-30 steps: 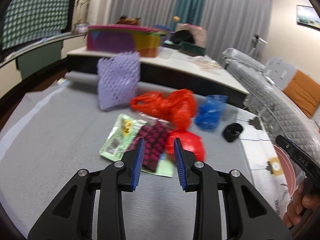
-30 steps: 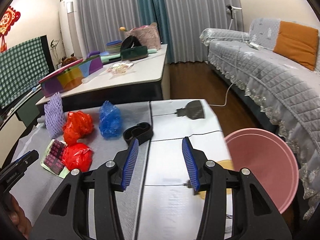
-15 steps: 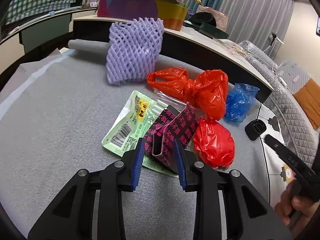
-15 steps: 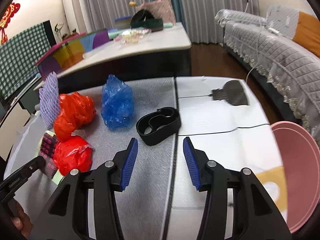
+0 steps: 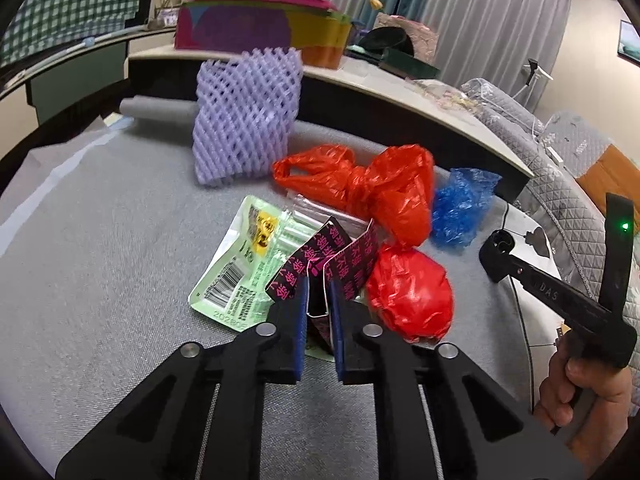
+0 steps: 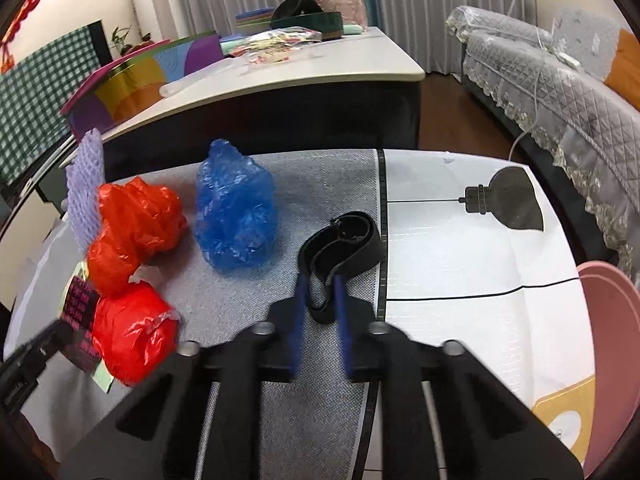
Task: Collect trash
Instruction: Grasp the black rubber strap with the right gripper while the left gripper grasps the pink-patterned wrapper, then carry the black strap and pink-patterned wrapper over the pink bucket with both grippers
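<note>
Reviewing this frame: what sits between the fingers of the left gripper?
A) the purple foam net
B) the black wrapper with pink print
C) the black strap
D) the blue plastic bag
B: in the left wrist view the left gripper has its jaws nearly closed around the black wrapper with pink print, while the blue plastic bag and purple foam net lie apart.

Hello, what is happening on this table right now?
A person is collecting trash with two tools. The left hand-held gripper has closed on a black-and-pink wrapper. The right hand-held gripper is pinching a black strap. The red bags and blue bag lie untouched.
</note>
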`<state>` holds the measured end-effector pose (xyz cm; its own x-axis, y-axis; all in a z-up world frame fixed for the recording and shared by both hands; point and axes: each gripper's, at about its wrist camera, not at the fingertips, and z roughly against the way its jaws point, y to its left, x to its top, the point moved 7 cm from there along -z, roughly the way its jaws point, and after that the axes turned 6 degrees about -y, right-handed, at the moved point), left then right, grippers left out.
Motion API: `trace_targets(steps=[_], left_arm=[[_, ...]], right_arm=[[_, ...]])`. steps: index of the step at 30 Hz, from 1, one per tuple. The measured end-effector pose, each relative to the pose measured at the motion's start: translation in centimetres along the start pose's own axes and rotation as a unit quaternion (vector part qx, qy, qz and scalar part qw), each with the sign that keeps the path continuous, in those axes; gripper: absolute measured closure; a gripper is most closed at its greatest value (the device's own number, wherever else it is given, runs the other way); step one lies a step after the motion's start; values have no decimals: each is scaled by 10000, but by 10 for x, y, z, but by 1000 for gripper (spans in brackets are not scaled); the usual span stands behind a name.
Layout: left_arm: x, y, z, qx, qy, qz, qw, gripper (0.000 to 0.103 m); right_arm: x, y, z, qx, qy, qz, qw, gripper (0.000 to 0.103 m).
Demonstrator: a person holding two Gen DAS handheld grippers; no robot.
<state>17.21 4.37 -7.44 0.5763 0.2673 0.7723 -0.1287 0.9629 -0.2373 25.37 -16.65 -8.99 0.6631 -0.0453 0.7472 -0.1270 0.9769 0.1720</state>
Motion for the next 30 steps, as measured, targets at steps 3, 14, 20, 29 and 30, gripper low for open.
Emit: trace_targets(steps=[3,14,20,29,30], left_arm=[[3,-5,6,23,-102,-86,9999,94],[10,-23,39,43,-446,-291,9986,94],[9,-35,56,-52,-560,-383,9977,94],[5,-62,79,-293,-697,-536,9957,94],[4,-66,81,-325,-698,-556,9955,94]], right_arm=[[1,0,12,65,-108,23,9999,97],[5,-6,66,108,-434,70,9990,97],[2,-11,98,46,-601,131,9981,97],[-4,-24,142,-151,-812,157,9965,97],[-4,-27,145,-171,-829,154,9963,97]])
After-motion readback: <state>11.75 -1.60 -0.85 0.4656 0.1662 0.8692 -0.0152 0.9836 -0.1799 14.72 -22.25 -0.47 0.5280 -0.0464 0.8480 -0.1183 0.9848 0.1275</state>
